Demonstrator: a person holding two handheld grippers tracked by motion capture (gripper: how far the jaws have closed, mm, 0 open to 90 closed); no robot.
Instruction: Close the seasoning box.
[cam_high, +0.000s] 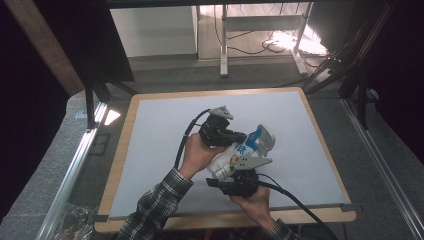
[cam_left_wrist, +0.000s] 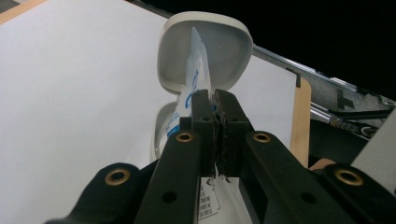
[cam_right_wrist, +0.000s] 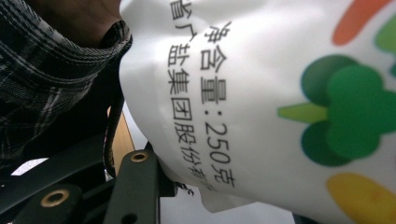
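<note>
the person is holding a white printed pouch (cam_high: 235, 157) above the middle of the white table mat (cam_high: 150, 150), stretched between both grippers. the left gripper (cam_high: 239, 137) is pinching the pouch's blue-printed top edge (cam_left_wrist: 194, 79), its jaws pressed flat together on the film, probably to keep the mouth steady and aimed. just past that edge a pale, rounded container (cam_left_wrist: 205, 51) is standing with its hinged lid tipped up, and the top of the pouch is sitting right at that opening in the left gripper view, so this looks like lining up a pour or a refill. the right gripper (cam_high: 239, 175) is clasping the lower body of the pouch (cam_right_wrist: 261, 93), jaws part-way apart around its bulk, likely carrying the weight and setting the tilt. in the right gripper view one black jaw is lying against the printed film, with a plaid sleeve (cam_right_wrist: 42, 70) just beside it. whether anything is flowing out yet cannot be told.
</note>
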